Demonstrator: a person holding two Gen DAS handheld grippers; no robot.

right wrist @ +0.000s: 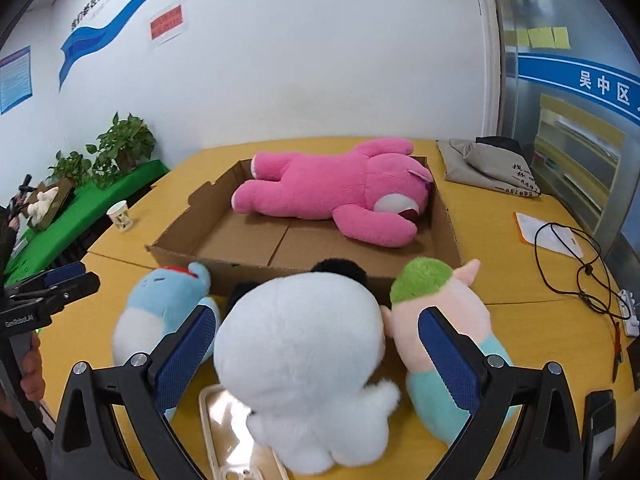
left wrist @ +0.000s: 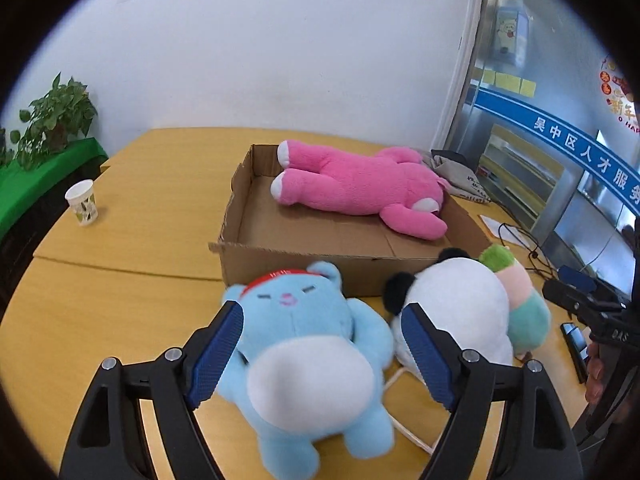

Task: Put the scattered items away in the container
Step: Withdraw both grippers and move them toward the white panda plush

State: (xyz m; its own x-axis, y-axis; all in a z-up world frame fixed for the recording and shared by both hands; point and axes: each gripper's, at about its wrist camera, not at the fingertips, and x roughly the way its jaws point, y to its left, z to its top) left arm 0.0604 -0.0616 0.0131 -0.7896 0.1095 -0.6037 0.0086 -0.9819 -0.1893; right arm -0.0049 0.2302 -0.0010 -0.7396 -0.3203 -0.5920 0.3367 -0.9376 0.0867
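1. Toys are what you are tidying, and three lie on the yellow table (left wrist: 132, 216) just in front of the cardboard box (left wrist: 236, 200); a fourth, the pink bear (left wrist: 352, 188), already lies on its side inside the box, toward the far wall.
2. Far left on the table, well apart from the box, you have a paper cup (left wrist: 82, 202) standing upright.
3. Your left gripper (left wrist: 320, 356) is spread wide with its blue pads on either side of the blue bear (left wrist: 304, 344), which lies on its back with its head against the box's near wall. Whether the pads touch the plush, I cannot tell.
4. Next along, the white panda (right wrist: 304, 364) lies just beside the blue bear. Your right gripper (right wrist: 316, 360) is wide open around it, one pad on each flank, not squeezing it.
5. Touching the panda's right side is the green-haired doll (right wrist: 436, 320), with its head near the box's right corner.
6. Further right, a black cable (right wrist: 576, 256) loops across the table, and a grey cloth bag (right wrist: 484, 164) sits beyond the box's far right corner.
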